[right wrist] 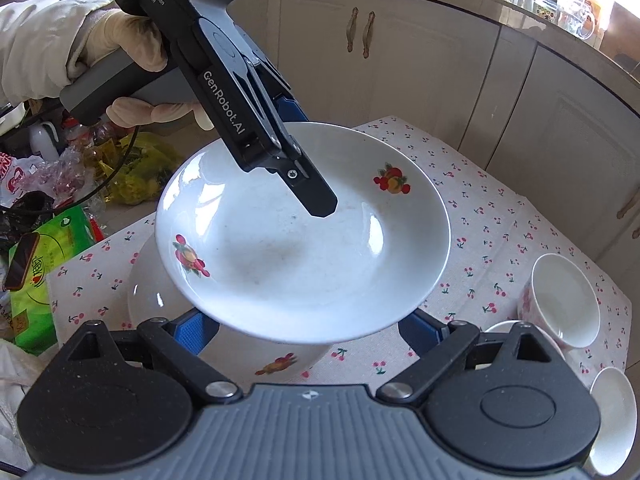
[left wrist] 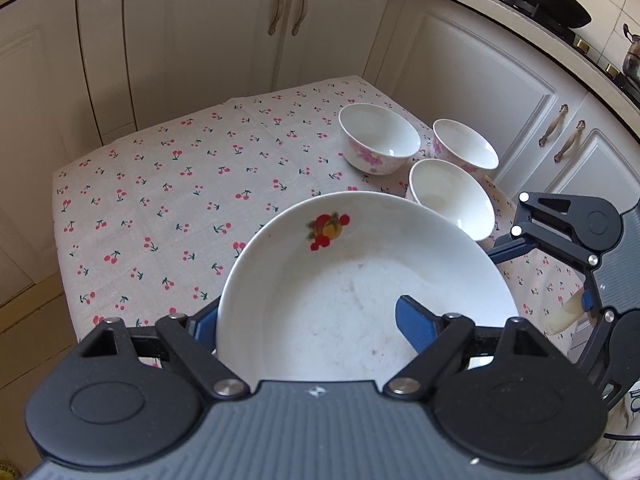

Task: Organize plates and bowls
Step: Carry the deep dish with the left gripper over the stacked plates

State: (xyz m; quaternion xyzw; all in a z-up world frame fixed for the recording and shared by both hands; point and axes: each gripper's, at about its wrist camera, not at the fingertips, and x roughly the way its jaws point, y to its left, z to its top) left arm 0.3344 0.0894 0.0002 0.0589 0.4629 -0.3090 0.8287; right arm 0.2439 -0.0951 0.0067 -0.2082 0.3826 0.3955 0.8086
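A white deep plate (left wrist: 360, 280) with fruit prints hangs tilted above the cherry-print tablecloth (left wrist: 160, 200). My left gripper (left wrist: 308, 312) is shut on its rim, one finger inside the dish and the other outside underneath. In the right wrist view the same plate (right wrist: 304, 264) hovers over a second fruit-print plate (right wrist: 148, 304) lying on the table. My right gripper (right wrist: 304, 328) stands open, its blue fingers (right wrist: 192, 328) under the plate's near edge. Three small white bowls with pink flowers (left wrist: 378, 138) (left wrist: 464, 146) (left wrist: 452, 200) stand grouped at the table's far right.
White cabinets (left wrist: 200, 40) wall in the table on two sides. A black wok (left wrist: 548, 0) sits on the stove above. Left of the table lie a green box (right wrist: 52, 260), a phone (right wrist: 22, 256) and plastic bags (right wrist: 132, 172). A gloved hand (right wrist: 132, 44) holds the left gripper.
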